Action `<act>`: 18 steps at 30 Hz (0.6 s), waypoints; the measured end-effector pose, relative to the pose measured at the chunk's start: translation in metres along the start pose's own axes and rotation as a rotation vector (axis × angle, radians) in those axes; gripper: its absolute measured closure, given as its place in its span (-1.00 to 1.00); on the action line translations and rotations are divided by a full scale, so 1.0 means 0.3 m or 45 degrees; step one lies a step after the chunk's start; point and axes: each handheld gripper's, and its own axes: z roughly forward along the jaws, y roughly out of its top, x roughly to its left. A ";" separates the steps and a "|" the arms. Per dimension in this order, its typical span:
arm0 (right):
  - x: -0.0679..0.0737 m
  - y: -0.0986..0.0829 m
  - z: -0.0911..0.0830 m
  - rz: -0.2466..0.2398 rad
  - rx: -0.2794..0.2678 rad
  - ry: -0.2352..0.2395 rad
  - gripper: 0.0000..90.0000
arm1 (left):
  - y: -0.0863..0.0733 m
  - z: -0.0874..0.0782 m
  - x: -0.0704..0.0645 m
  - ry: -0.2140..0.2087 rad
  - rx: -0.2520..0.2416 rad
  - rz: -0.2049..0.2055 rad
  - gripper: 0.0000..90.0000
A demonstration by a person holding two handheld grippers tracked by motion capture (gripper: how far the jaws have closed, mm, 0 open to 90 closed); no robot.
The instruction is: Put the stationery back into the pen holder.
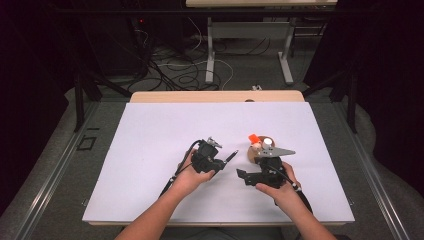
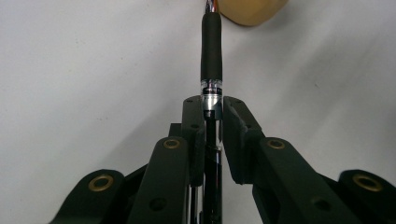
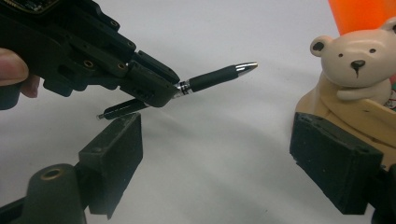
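**Pen clamped in the left gripper, pointing at the bear holder**

Pen (image 2: pixel 211 51) sat clamped between the jaws of the left gripper (image 1: pixel 212 157), held by its smooth barrel behind the rubber grip, tip forward above the white table (image 1: pixel 150 130). It looked light, stiff and slick; the rubber section would likely give the surer hold. The right gripper (image 3: pixel 219 158) stood with jaws wide apart, holding nothing. Just beyond, a wooden bear-shaped holder (image 3: pixel 352 88) rested on the table, something orange (image 3: pixel 362 14) rising behind it; what it contained could not be made out.
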 end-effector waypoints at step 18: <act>-0.002 0.012 0.012 0.088 -0.033 0.042 -0.61 | -0.033 -0.069 0.006 -0.061 -0.287 -0.236 0.77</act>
